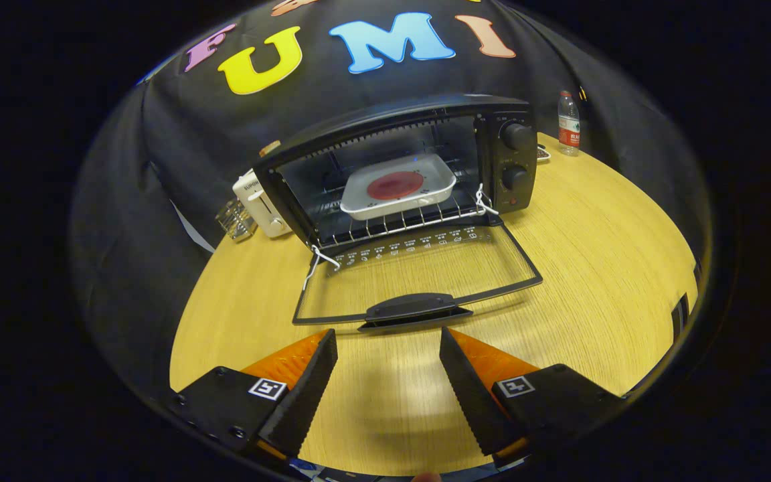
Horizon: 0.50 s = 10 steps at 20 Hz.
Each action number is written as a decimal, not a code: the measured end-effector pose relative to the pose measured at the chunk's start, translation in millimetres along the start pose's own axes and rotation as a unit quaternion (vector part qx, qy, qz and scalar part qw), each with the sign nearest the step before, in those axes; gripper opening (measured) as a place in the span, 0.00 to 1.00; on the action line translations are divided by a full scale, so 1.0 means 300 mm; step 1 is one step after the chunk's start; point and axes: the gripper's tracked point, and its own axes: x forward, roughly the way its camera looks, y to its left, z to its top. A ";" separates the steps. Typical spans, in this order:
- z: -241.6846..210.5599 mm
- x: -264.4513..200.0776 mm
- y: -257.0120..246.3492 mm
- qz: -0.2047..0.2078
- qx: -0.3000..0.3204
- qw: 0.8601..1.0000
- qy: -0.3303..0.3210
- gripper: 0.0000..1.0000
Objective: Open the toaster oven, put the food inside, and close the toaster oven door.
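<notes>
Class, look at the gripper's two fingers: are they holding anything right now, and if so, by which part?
Nothing is held. The gripper is open, its fingers apart over bare table, just short of the handle on the toaster oven's lowered door.

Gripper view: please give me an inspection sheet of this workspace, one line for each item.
Surface: wooden table, round-edged, light grain.
Job's things: toaster oven with door folded down flat; white tray with red food on the rack inside.
Clutter: white toaster and clear container beside the oven; water bottle behind it.
Grippers: hand-held gripper open, empty, fingers just short of the door handle.
Cables: white string at the door hinges.
Surroundings: black cloth wall.
</notes>
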 end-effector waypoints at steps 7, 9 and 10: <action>-0.055 0.077 -0.054 -0.044 -0.055 0.996 0.054 0.98; -0.054 0.094 -0.058 -0.051 -0.064 0.995 0.058 0.98; -0.050 0.106 -0.062 -0.056 -0.068 0.994 0.059 0.98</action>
